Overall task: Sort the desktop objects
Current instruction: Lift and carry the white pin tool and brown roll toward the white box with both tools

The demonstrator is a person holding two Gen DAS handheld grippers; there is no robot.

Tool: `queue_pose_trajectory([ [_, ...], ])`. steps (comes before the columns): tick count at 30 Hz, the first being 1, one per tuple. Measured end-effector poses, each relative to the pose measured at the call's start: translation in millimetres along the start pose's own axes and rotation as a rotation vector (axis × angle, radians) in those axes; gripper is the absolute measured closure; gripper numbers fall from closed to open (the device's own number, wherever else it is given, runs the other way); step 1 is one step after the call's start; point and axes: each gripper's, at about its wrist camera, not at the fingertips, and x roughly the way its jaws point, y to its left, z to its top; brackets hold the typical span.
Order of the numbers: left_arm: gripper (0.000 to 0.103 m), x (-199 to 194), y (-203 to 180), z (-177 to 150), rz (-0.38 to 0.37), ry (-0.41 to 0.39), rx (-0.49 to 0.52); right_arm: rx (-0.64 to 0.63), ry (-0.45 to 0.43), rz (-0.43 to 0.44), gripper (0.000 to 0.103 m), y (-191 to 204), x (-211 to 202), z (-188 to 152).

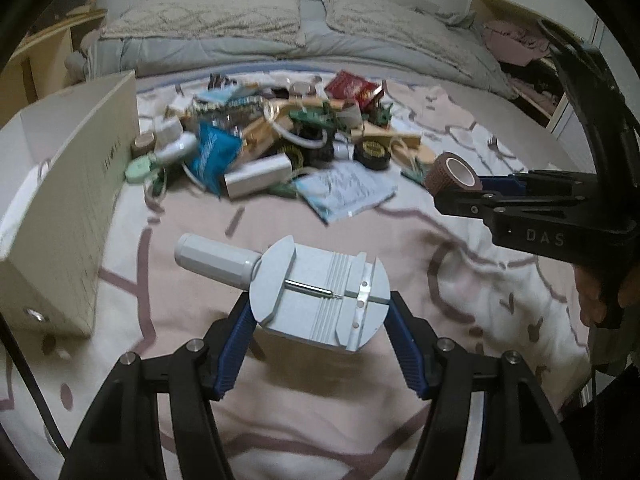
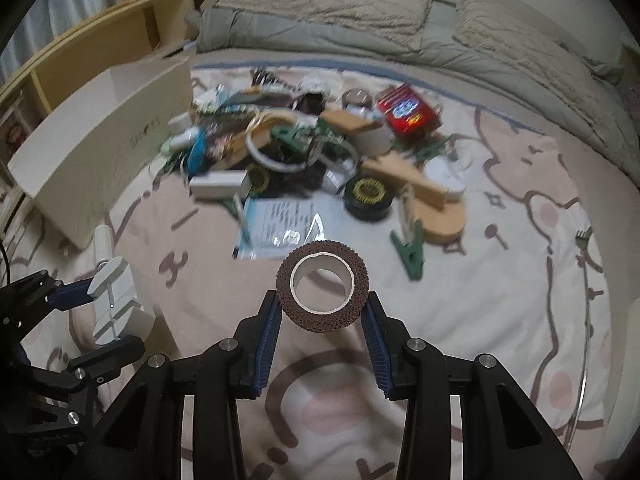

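A grey metal clamp tool (image 1: 316,296) with a round handle and a thin pin is held above the pink bedsheet by my left gripper (image 1: 320,312), whose blue pads press its two sides. From the right wrist view the same tool (image 2: 114,300) shows at the lower left. My right gripper (image 2: 322,304) is shut on a brown tape roll (image 2: 322,286) with a white core, lifted off the sheet. That roll (image 1: 454,176) appears at the right of the left wrist view, gripped by the right gripper (image 1: 460,192).
A pile of mixed objects (image 1: 280,140) lies mid-bed: a red box (image 2: 408,114), black rolls (image 2: 368,198), a blue packet (image 1: 212,152), a green clip (image 2: 410,248), papers. A cream open box (image 1: 68,216) stands left. Pillows and a grey quilt (image 1: 280,40) lie behind.
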Motion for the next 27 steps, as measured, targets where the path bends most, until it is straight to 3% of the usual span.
queue_pose_trajectory([
  [18,0.039,-15.2,9.9,53.2,0.019,-0.099,0.023,0.017,-0.149,-0.040,0.062,-18.5,-34.9,34.7],
  [27,0.039,-35.9,28.4,86.3,0.043,-0.187,-0.025,0.034,-0.225,-0.046,0.062,-25.8,-51.2,47.8],
])
